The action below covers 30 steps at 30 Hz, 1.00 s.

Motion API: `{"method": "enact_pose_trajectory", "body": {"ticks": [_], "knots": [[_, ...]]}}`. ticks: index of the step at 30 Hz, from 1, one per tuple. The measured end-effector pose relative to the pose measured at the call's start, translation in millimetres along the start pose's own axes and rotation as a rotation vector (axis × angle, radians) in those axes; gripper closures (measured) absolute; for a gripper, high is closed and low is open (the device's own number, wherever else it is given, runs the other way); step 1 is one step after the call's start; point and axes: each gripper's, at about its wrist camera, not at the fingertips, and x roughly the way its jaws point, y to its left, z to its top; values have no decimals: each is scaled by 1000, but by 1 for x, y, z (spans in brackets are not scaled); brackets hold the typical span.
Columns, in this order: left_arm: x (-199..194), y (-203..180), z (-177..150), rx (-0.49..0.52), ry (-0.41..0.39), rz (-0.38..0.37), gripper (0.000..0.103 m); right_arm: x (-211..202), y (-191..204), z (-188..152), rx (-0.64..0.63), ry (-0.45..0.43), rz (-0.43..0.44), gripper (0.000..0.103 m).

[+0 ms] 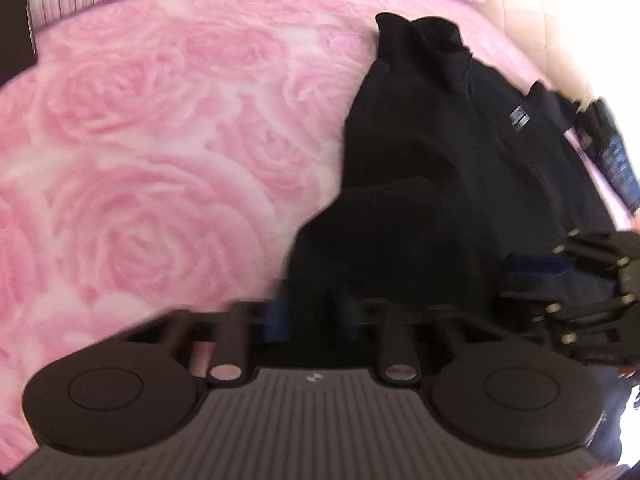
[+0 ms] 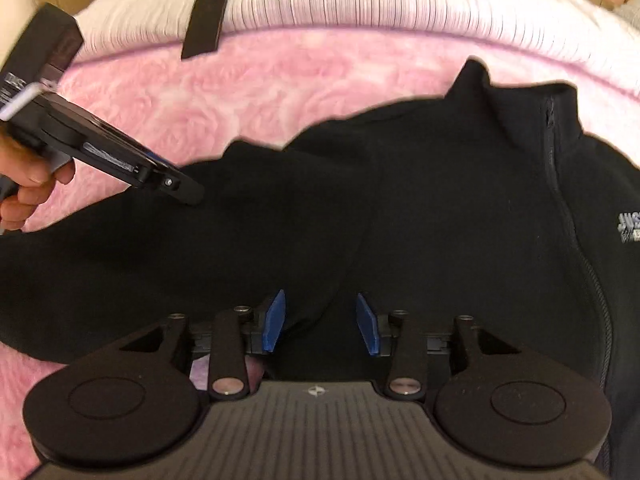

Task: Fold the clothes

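Lying on a plush pink rose-patterned blanket (image 2: 320,76), the black fleece jacket (image 2: 440,200) sits between the right gripper (image 2: 320,322)'s parted blue pads, while the left gripper (image 2: 192,196) is closed on its sleeve.

Your left gripper (image 2: 192,196) slants downward from the left, its jaws closed together as far as the blur lets you judge, and your hand (image 2: 28,176) wraps its handle. Your right gripper (image 2: 320,322) points steeply down, its blue pads (image 2: 275,320) standing apart.
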Motion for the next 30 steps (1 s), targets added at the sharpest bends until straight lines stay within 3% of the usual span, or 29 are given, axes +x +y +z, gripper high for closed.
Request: {"method": "enact_pose_trajectory", "body": {"ticks": [4,6,8,10,14,16,18,22,24,26,30], "knots": [[-26,6,0,0,-112,106,99,4,-16,21,23,-72,-21,60],[-21,11,-3,-39,-87,91,99,15,-17,31,8,-75,-7,60],[-13,12,-6,-55,-59,100,96,33,-14,35,-38,-18,16,60],[-11,16,-9,-86,-53,116,84,43,-11,37,-64,16,24,60],[-33,19,-15,-129,-106,162,82,20,-12,24,-2,-42,-11,60],[-47,14,-19,-123,-132,172,83,14,-4,8,-10,-17,10,60],[-58,-1,-28,-87,-141,119,83,18,5,-11,-46,44,37,60],[-49,-40,-53,43,-49,43,82,7,5,-33,-12,57,26,60],[-35,-49,-70,91,31,70,81,1,5,-40,-18,74,30,60],[-29,-48,-88,109,57,119,82,-7,5,-48,-34,88,26,60],[-48,-35,-108,0,62,173,83,-24,0,-65,-15,113,22,54]]}}
